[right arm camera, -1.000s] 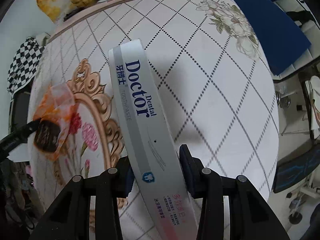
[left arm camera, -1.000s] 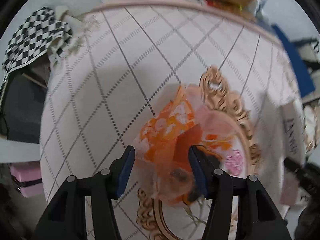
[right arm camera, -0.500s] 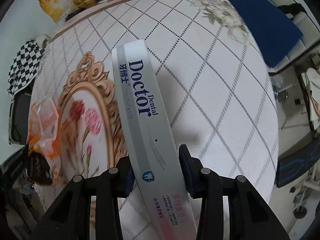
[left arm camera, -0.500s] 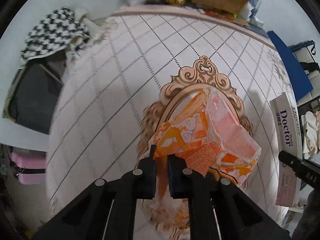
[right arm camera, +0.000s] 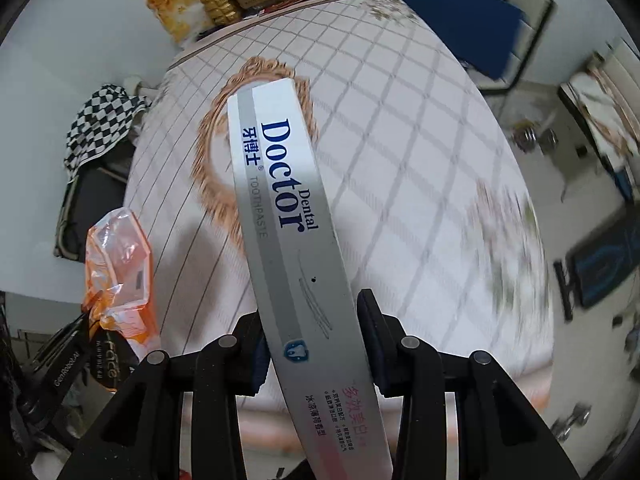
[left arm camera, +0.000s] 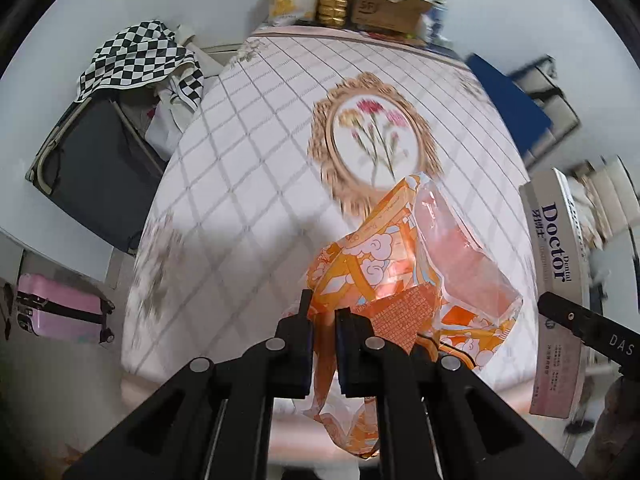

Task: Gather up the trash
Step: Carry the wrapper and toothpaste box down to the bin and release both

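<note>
My left gripper (left arm camera: 323,322) is shut on a crumpled orange and white snack wrapper (left arm camera: 404,280), held up above the near edge of the table (left arm camera: 248,184). The wrapper also shows at the left of the right wrist view (right arm camera: 120,264). My right gripper (right arm camera: 312,332) is shut on a long white "Dental Doctor" toothpaste box (right arm camera: 280,200), held lengthwise between the fingers above the table. The box also shows at the right edge of the left wrist view (left arm camera: 556,264), with the right gripper's black finger across it.
The table has a white diamond-pattern cloth with a gold oval flower frame (left arm camera: 374,138). Boxes and snack bags (left arm camera: 340,0) crowd its far edge. A checkered cloth (left arm camera: 136,60) lies over a dark case at left, with a pink suitcase (left arm camera: 56,312) below. A blue chair (right arm camera: 460,20) stands at far right.
The left gripper closed on the wrapper a second ago. Both grippers have since lifted and pulled back toward the near edge with their loads.
</note>
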Motion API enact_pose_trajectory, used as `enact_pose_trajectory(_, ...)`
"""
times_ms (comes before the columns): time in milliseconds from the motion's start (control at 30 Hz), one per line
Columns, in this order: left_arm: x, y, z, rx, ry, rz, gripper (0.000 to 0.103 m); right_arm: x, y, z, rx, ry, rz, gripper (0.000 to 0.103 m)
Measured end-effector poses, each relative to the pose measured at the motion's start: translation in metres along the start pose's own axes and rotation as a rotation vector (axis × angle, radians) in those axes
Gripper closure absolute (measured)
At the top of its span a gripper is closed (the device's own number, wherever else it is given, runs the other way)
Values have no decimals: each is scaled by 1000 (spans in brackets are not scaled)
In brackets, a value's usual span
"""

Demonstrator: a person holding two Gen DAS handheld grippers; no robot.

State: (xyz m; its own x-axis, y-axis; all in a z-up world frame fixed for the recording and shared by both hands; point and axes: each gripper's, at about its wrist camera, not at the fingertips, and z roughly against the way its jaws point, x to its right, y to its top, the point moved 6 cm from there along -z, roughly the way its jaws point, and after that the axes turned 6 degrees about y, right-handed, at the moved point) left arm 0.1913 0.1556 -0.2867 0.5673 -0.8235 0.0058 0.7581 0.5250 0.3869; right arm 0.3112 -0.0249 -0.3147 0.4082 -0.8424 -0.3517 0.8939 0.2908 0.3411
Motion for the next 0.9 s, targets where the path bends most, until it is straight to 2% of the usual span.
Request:
enact_pose_trajectory(100,-11,-53,19,-35,-32,-26,97,-4,-76,21,-12,28,-41,62)
enact_pose_trajectory(267,-23,-126,21,-121,-64,-51,97,1,-201,32,-104,39,-44,62)
enact_pose_trajectory(400,-33,-197,0,-228,-66,-44,97,20,-286,13,-217,39,-64,62)
enact_pose_trajectory(467,-36,-230,-17,-291,-60,-28,97,37,-328,-10,-301,33,-78,62)
enact_pose_trajectory(567,-35,-276,-58,-389,-48,6,96,64,-379,-50,-407,36,-123,62)
enact_pose_trajectory(633,-30,-305,-100,-443,-25,24,96,85,-406,-85,-455,29,-138,62)
enact_pose_trajectory(700,-27,-325,-141,-480,-9,46,96,104,-423,-117,-478,24,-156,62)
enact_pose_trajectory(833,-19,-359,-234,-544,2,89,96,154,-456,-210,-547,28,-252,62)
enact_pose_trajectory(900,-13,-372,-283,-571,-3,92,95,176,-466,-258,-552,14,-287,62)
